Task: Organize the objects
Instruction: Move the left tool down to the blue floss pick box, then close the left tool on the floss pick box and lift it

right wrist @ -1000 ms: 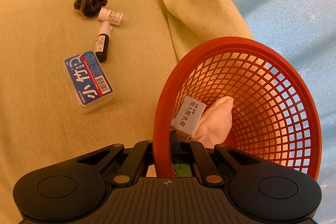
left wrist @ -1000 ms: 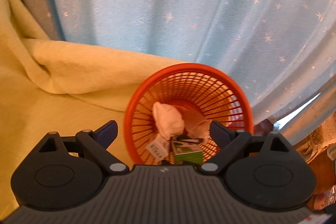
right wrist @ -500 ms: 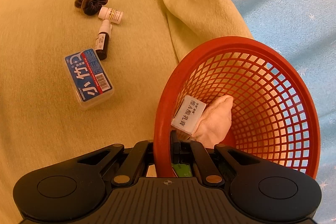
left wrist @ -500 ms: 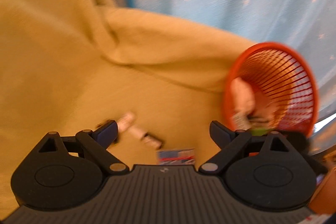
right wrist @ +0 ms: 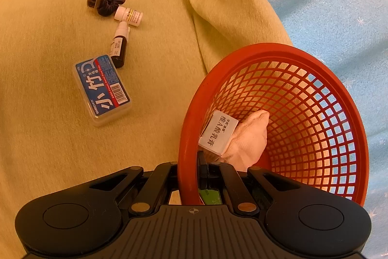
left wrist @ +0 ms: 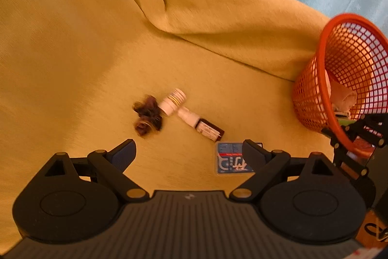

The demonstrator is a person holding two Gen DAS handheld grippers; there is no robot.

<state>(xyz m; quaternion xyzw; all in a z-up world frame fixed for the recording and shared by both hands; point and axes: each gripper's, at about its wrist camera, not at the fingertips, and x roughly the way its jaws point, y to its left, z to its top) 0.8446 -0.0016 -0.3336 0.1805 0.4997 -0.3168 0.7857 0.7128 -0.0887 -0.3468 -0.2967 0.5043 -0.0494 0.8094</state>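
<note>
The left gripper [left wrist: 188, 149] has swung away from the round orange mesh plastic basket [right wrist: 344, 128], jaws wide, toward 4 items left of it on the yellow-green blanket [right wrist: 43, 113]. The right gripper [right wrist: 191, 166] stays clamped on the basket rim. Next: likely descend on the blue-labelled clear plastic box [right wrist: 102, 88], nearest the basket.

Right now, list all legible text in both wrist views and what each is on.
"小竹" and "EMBO", plus a barcode: blue label of the clear plastic box.
"维A酸乳膏": white carton inside the orange basket.
Print on the dark spray bottle and the white bottle: too small to read.
</note>
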